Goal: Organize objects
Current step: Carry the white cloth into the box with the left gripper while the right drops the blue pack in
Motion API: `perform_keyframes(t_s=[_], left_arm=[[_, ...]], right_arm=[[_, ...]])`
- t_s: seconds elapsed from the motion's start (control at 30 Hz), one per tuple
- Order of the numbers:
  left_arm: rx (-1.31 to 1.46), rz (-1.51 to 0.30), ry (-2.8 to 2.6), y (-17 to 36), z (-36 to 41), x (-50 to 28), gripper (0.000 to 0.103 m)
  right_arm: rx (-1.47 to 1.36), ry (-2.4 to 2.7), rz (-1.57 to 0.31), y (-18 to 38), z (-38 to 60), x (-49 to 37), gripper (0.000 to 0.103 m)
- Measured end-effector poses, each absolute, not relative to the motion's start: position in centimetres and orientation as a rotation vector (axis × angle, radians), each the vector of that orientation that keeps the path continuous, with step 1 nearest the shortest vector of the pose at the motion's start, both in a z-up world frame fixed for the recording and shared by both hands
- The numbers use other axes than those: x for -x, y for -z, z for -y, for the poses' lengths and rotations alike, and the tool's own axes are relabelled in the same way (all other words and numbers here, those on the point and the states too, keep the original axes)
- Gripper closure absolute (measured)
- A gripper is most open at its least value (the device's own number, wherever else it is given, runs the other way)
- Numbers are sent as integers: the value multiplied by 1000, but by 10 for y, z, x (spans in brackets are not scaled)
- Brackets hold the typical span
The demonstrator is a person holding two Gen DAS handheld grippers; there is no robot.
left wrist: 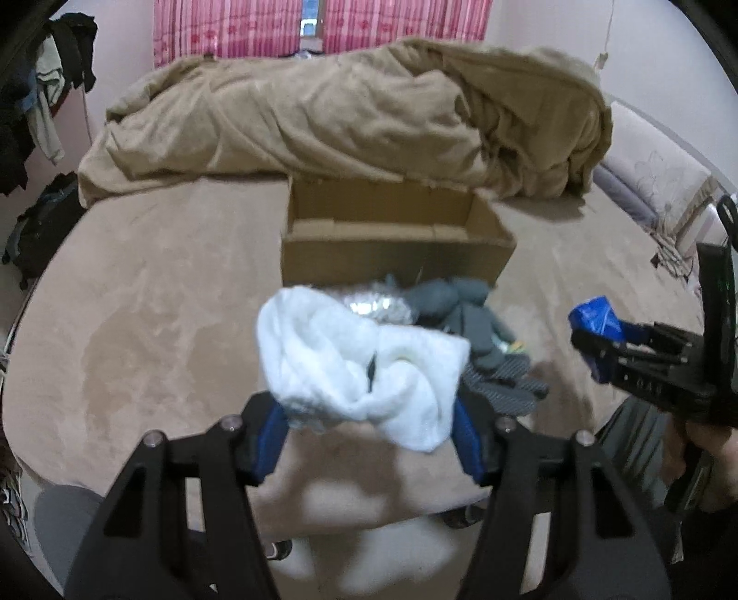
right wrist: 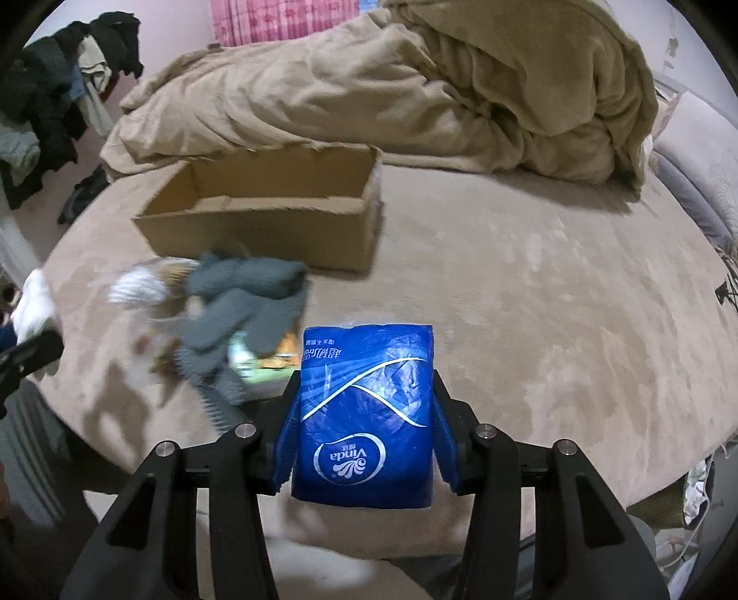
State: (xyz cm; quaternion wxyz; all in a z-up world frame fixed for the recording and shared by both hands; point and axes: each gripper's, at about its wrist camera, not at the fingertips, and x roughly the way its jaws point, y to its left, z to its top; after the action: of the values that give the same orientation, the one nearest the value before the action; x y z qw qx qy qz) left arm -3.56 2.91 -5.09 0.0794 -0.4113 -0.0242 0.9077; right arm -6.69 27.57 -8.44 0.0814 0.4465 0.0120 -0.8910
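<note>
While the left gripper (left wrist: pixel 369 406) has its blue-padded jaws clamped on a soft, crumpled white towel (left wrist: pixel 360 364), the cloth bulges out above and between the pads and hangs clear of the bed (left wrist: pixel 152 323). The right gripper (right wrist: pixel 364 429) has its jaws pressed on the two sides of a blue tissue pack (right wrist: pixel 366 415), a glossy, crinkled plastic packet printed with white swirls and the brand name upside down; it too is held above the bedding.

Beyond both sets of jaws lies a small heap on the bed's short-pile beige cover: grey knitted socks (right wrist: pixel 244 304), limp and folded over one another, and a shiny silvery packet (left wrist: pixel 373 304), blurred. Just behind the heap stands an open cardboard box (left wrist: pixel 396 240), rectangular, with plain corrugated walls and upright flaps. Farther back, a thick tan blanket (left wrist: pixel 350 115) is bunched in deep folds across the bed. Pink curtains (left wrist: pixel 230 27) hang behind it, and dark clothes (right wrist: pixel 50 92) are piled at the left.
</note>
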Motion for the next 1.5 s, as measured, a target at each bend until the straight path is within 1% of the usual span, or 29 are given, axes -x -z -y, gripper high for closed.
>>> perform_keyframes(t_s=[0.17,0.33,0.47,0.53,0.63,0.8,0.9,1.0,1.17,1.27,1.5], left_arm=[[1168,125,-2734,18,-23,36,41],[1087,167,-2759,-7,-23,47,41],[1062,188,-2792,-14,-24,67,41],[1037,229,-2806,-16,-25,80,41],[1019,234,-2828,-16,-31,102,41],[1053,239,-2831,0,-43,144,40],[1080,197,-2844,14,-50,168,39],[1125,197,-2827,30,-53,189,38],[1204,241,-2762,59,-55,223,37],[1293,309,-2710,82,-52,236,37],[1391,274,-2674,115,-61,248,35]], right_arm=[[-1214,2665,-22,34,-261,51,52],[-1087,2706,-53,-10,-249,51,52],[-1038,2724,-51,-23,-246,66,52],[-1031,2730,-54,-21,-245,77,52],[-1032,2743,-37,-15,-247,98,52],[-1033,2766,-27,-4,-251,136,52],[-1042,2766,-4,3,-252,158,52],[-1045,2761,14,12,-250,175,51],[-1093,2720,55,36,-243,205,51],[-1137,2682,70,50,-238,220,51],[-1214,2643,140,82,-240,243,50]])
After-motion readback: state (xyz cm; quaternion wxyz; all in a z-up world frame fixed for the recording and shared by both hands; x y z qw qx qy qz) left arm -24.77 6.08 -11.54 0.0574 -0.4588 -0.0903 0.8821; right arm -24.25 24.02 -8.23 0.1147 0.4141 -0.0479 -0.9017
